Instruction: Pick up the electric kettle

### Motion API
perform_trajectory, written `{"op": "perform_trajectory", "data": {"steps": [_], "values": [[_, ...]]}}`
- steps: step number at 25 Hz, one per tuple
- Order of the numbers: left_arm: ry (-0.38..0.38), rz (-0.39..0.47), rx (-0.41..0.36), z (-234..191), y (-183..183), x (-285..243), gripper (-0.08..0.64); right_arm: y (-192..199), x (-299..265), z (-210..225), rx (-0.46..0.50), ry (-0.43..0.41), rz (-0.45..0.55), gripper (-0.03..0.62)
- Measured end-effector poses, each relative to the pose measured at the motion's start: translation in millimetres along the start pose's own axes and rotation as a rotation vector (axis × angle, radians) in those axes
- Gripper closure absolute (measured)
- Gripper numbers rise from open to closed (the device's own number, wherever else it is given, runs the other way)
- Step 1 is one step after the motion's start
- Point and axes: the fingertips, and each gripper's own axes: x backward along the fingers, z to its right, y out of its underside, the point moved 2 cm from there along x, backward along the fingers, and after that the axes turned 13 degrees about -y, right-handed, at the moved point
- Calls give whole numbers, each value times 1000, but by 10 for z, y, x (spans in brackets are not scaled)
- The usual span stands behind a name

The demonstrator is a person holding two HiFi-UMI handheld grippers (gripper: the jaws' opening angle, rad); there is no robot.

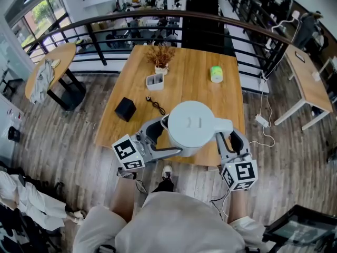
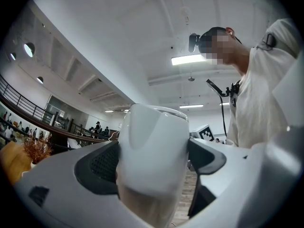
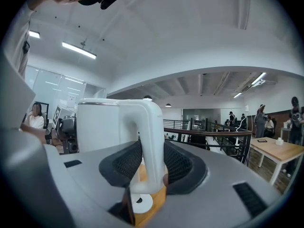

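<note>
Nearest in the head view is the person's shirt [image 1: 174,223]. Just ahead of it are the left cube [image 1: 129,152] and the right cube [image 1: 239,174].

The left gripper [image 1: 164,137] clamps the kettle [image 1: 192,124] on its left side. In the left gripper view the dark pads [image 2: 102,163] press on both flanks of the white body, below the lip.

The right gripper [image 1: 230,140] pinches the handle [image 3: 152,141]. In the right gripper view the handle runs down between the two meshed pads and touches both.

The kettle hangs upright between the two grippers, above the near edge of the table [image 1: 189,91] and clear of the wood. Under the handle, the right gripper view shows a white disc [image 3: 139,203] lying on the wood. It is possibly the kettle's base, though only a sliver shows.

Farther along the table there is a black box [image 1: 125,109] to the left, with a thin black loop [image 1: 156,105] just beside it. Past these stand a white holder [image 1: 155,80] and dried flowers [image 1: 159,56]. A green-and-white can [image 1: 216,74] stands well apart to the right.

Beyond the far edge a dark railing [image 1: 131,19] curves across. To the left is a round table [image 1: 58,57] with a cloth [image 1: 41,82] draped over it. On the floor to the right lies a power strip [image 1: 261,120].
</note>
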Motion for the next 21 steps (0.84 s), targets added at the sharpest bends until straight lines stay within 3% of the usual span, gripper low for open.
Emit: {"op": "perform_trajectory", "data": {"steps": [21], "values": [[2,-16,0,5,17,6,109,26,4,-10,-14,-6,-2,443]]}}
